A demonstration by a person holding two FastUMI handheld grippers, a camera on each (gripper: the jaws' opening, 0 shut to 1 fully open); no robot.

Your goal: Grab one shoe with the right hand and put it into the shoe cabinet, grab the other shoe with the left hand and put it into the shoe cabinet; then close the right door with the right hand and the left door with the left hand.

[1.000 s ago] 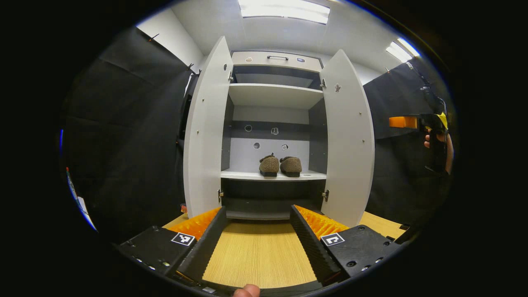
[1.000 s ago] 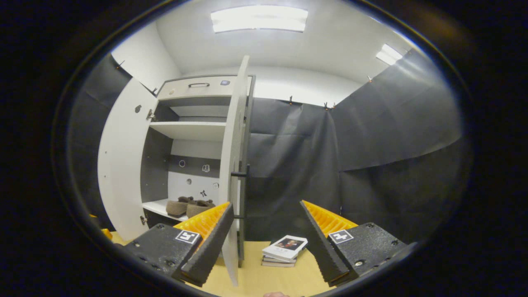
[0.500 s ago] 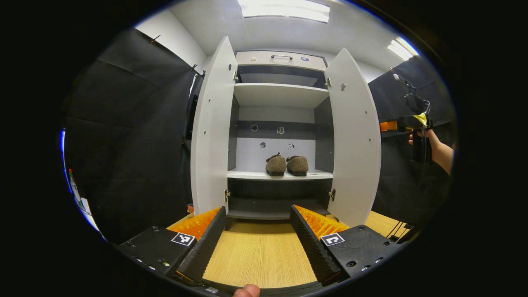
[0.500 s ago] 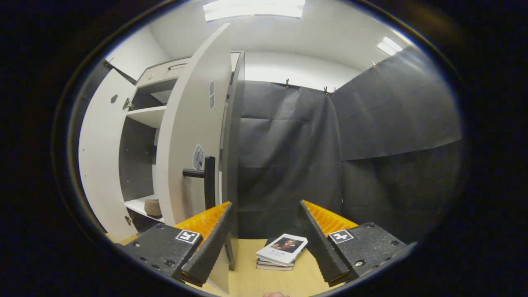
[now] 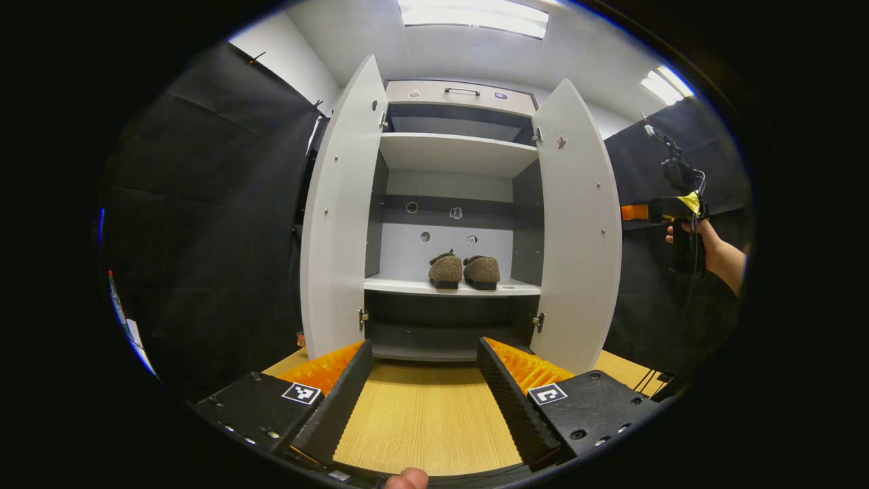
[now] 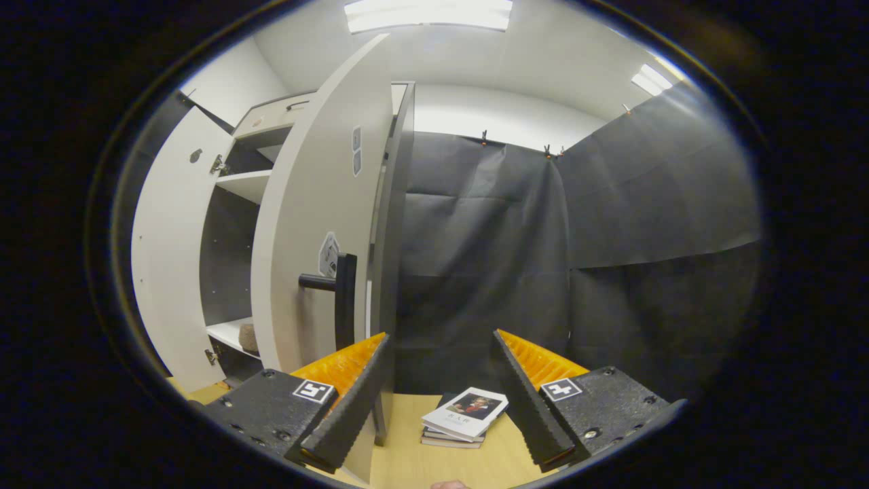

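Left of centre in the right gripper view, the right door [image 6: 312, 224] stands open with its upright black handle [image 6: 345, 299] just above-left of the right gripper [image 6: 438, 394], jaws apart and empty, while both shoes [image 5: 464, 270] sit shelved beyond the equally spread left gripper [image 5: 424, 394].

The shoe cabinet [image 5: 453, 155] has smooth, matt, pale painted doors and shelves, with small metal hinges [image 5: 538, 320]. The two shoes [image 5: 464, 271] look like rough, fuzzy brown cloth. The table [image 5: 424, 421] shows light wood grain. The far wall [image 6: 611, 224] is matt black cloth. The books [image 6: 465, 415] near it have glossy paper covers.
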